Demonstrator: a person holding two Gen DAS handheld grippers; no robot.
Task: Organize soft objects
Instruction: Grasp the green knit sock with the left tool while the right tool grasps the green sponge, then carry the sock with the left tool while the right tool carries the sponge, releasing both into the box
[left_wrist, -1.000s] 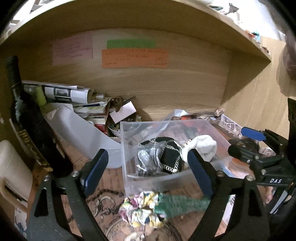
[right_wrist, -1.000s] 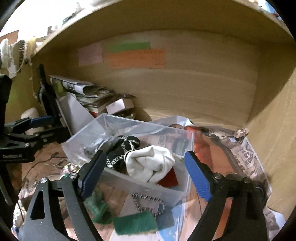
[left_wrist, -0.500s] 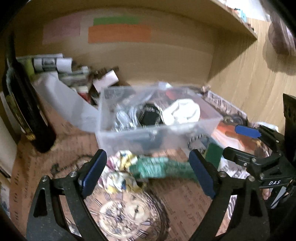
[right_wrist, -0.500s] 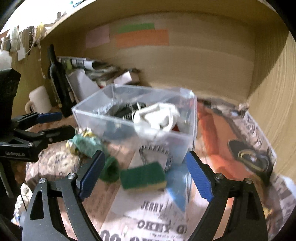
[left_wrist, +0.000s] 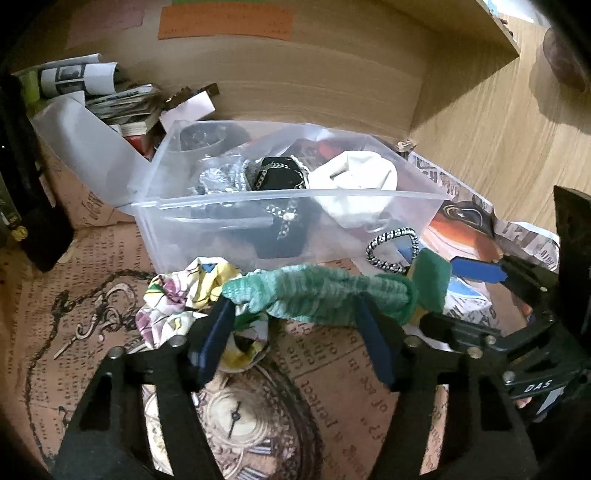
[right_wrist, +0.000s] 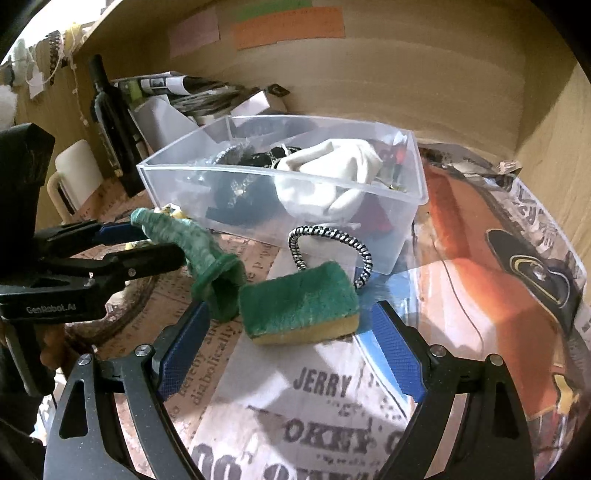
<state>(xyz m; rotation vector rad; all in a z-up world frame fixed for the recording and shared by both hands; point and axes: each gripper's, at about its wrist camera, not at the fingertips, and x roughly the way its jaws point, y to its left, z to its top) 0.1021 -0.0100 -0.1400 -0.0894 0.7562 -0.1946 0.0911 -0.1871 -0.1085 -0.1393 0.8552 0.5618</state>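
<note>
A clear plastic bin (left_wrist: 229, 201) (right_wrist: 155, 177) holds a white cloth (left_wrist: 354, 181) (right_wrist: 328, 173) and dark chained items. In front of it lie a green knitted sock (left_wrist: 314, 291) (right_wrist: 199, 254), a floral scrunchie (left_wrist: 184, 295), a green and yellow sponge (right_wrist: 299, 302) (left_wrist: 432, 277) and a black-and-white cord loop (right_wrist: 332, 243) (left_wrist: 391, 247). My left gripper (left_wrist: 295, 332) (right_wrist: 155, 243) is open, its fingers on either side of the sock. My right gripper (right_wrist: 291, 350) (left_wrist: 476, 295) is open, its fingers flanking the near side of the sponge.
A dark bottle (right_wrist: 110, 122) and a white mug (right_wrist: 74, 173) stand at the left. Rolled papers and booklets (left_wrist: 110, 96) pile up behind the bin against the wooden back wall. Printed paper sheets (right_wrist: 498, 258) cover the desk. A wooden side wall (left_wrist: 498, 129) rises at the right.
Both grippers have moved down and forward toward the desk. The left fingers have narrowed around the green sock. The right gripper has come close to the sponge.
</note>
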